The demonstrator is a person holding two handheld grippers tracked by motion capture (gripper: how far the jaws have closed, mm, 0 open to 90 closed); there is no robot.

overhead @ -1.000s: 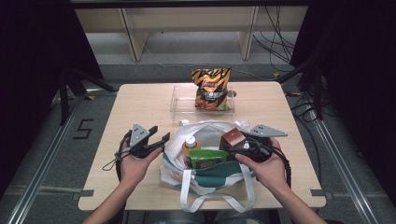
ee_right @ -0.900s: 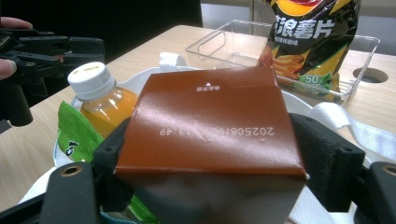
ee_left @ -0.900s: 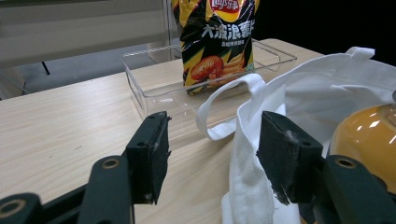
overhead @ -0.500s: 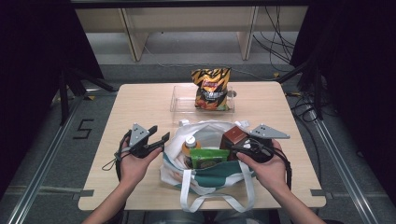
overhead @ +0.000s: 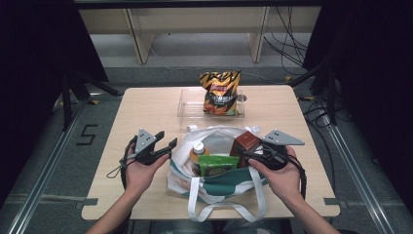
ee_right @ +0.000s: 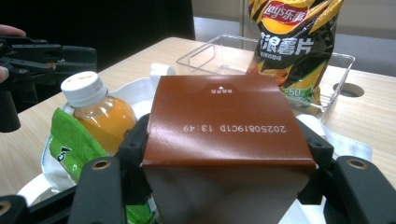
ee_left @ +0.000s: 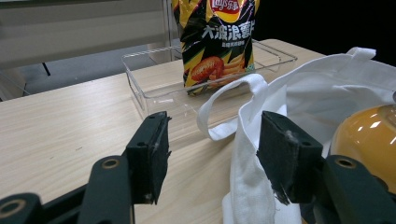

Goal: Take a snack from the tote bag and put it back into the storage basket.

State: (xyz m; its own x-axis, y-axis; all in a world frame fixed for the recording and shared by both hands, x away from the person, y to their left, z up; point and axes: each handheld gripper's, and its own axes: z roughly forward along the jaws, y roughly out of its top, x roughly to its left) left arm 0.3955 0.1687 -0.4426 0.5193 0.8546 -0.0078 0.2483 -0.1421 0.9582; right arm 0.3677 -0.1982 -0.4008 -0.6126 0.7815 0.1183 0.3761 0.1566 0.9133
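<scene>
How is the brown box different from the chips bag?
The brown box is plain brown with stiff, flat sides; the chips bag is black and orange, soft and crinkly. The brown box sits between the jaws of the right gripper, above the white tote bag; the chips bag stands alone in the clear tray, farther back. Both stand upright.

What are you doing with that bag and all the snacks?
A person is working over a white tote bag with a gripper in each hand. The right gripper has just been closing its jaws around a brown carton standing in the bag, beside an orange drink bottle and a green packet. The left gripper waits open at the bag's edge. A chip bag stands in a clear tray.
</scene>
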